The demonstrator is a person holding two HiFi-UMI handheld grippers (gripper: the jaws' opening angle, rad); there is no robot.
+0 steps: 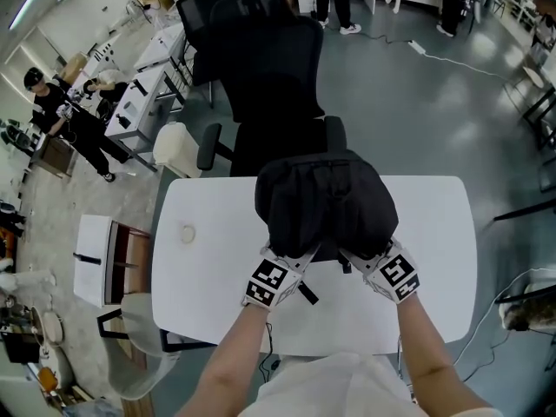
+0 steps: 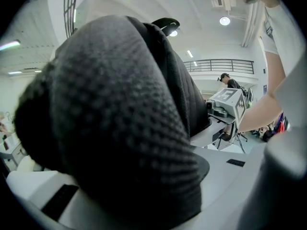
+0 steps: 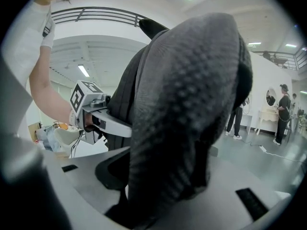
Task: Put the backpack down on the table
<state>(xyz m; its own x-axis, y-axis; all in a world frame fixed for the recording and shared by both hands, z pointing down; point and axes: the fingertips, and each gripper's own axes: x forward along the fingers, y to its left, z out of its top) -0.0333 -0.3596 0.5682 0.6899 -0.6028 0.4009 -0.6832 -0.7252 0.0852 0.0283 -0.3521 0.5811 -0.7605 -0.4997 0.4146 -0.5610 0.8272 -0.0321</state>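
Near: left tool [image 1: 288, 263], right tool [image 1: 363, 261], each clenched on a mesh-padded strap [image 2: 120, 128] of backpack [image 1: 323, 200]. Soft, saggy, probably light; straps the sound hold. Base near tabletop [image 1: 204, 268].

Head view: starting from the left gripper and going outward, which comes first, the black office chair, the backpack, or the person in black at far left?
1. The backpack: held by the left gripper itself, over the middle of the table.
2. The black office chair: just beyond the table's far edge.
3. The person in black: far off at the upper left.
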